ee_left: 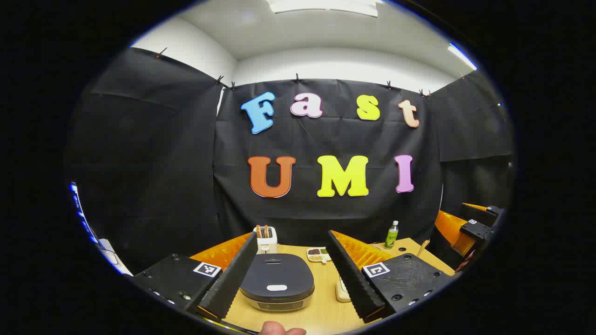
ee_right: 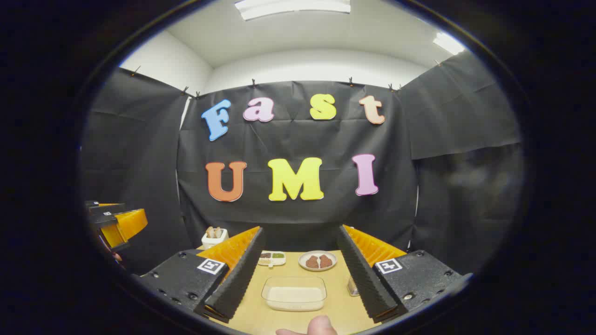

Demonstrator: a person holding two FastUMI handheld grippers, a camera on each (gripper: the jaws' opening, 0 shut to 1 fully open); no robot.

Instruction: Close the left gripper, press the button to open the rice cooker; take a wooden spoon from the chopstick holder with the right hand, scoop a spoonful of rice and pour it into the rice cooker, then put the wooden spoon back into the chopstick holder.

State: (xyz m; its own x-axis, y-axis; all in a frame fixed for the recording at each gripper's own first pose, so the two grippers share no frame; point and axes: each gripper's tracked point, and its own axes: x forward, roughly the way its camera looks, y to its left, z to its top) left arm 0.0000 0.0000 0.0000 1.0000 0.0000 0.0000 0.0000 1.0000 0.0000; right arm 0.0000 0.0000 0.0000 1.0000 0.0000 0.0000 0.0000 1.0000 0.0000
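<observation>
Left gripper [ee_left: 291, 284] is hovering, fingers apart, over the lidded rice cooker [ee_left: 277, 281], likely lining up the button press, while right gripper [ee_right: 298, 284], also spread, is framing the rice dish [ee_right: 294, 293].

Wooden table [ee_left: 326, 307] carries closed rice cooker [ee_left: 277, 283], white chopstick holder [ee_left: 267, 238] behind it, divided condiment dish [ee_left: 318, 254], green bottle [ee_left: 391, 235]. Also on it: clear rice container [ee_right: 294, 292], plate [ee_right: 317, 261] with brown food.
</observation>
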